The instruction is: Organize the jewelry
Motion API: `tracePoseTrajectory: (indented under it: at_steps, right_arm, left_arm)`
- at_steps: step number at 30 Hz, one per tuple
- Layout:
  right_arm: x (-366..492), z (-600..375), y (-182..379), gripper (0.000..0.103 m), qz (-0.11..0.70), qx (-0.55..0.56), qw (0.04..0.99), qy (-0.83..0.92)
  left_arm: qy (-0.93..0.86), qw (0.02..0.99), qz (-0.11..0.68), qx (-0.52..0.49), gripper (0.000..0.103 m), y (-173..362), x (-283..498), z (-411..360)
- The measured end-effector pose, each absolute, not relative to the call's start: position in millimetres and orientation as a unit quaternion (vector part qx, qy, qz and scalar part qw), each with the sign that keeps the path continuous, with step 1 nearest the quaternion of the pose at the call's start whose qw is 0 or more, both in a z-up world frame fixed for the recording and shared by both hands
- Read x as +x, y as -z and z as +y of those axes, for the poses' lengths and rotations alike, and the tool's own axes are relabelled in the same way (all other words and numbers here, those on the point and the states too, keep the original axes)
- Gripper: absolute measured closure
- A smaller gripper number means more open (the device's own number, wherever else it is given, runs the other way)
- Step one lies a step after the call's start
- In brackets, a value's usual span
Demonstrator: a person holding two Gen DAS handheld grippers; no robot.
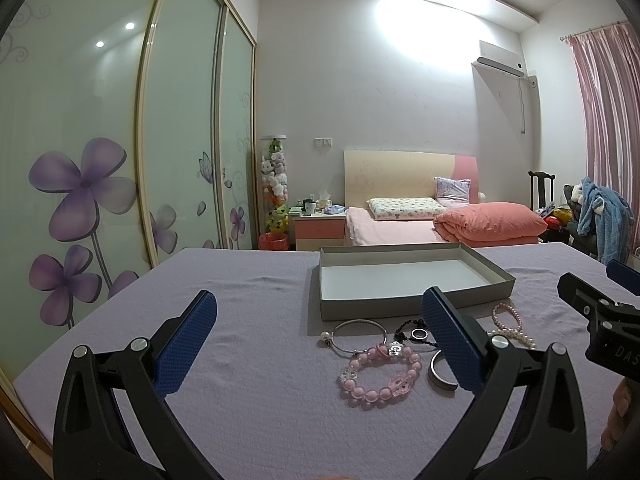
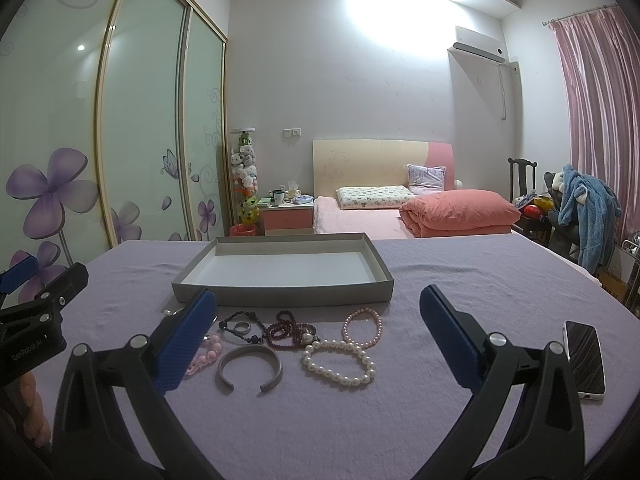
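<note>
Surface: purple cloth (image 2: 440,280) over a table
Tray (image 2: 280,292): empty, set behind the jewelry
Jewelry: pearls (image 2: 340,364), cuff (image 2: 250,366), beads (image 1: 380,374) laid on cloth
Left gripper (image 1: 320,344): jaws apart
Right gripper (image 2: 318,340): jaws apart

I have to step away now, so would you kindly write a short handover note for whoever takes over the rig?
Left gripper: open, holding nothing. Right gripper: open, holding nothing.
The grey tray sits on the purple cloth with nothing in it.
In front of it lie the pink bead bracelet, thin bangle, grey cuff, white pearl bracelet, dark red beads, ring and small pink pearl bracelet.
Done: nothing yet. Left: move every piece into the tray.
</note>
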State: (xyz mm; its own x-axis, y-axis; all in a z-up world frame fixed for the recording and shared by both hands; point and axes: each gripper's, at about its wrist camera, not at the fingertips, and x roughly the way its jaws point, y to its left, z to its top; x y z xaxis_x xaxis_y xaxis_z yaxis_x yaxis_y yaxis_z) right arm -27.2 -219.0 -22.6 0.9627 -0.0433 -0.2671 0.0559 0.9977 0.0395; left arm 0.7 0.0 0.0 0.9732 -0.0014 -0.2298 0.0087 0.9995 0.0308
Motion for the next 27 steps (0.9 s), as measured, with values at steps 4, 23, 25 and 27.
tracePoseTrajectory:
  at_steps: [4,23,25,27]
  right_arm:
    - [-26.9,-219.2,22.9,0.004,0.135,0.024,0.990,0.025]
    - [-1.8,-238.9,40.6,0.004,0.200,0.042,0.979,0.015]
    - [5.5,-247.5,52.0,0.004,0.234,0.049,0.971,0.018]
    - [14.1,-253.3,60.6,0.004,0.264,0.054,0.963,0.025]
  left_arm:
    - [0.003,0.993,0.116,0.016,0.002,0.0,0.5,-0.2]
    - [0.003,0.985,0.172,0.014,0.002,28.7,11.9,-9.0]
    - [0.012,0.979,0.202,0.006,0.002,34.4,18.2,-7.9]
    - [0.018,0.974,0.228,0.001,0.002,39.3,25.9,-2.0]
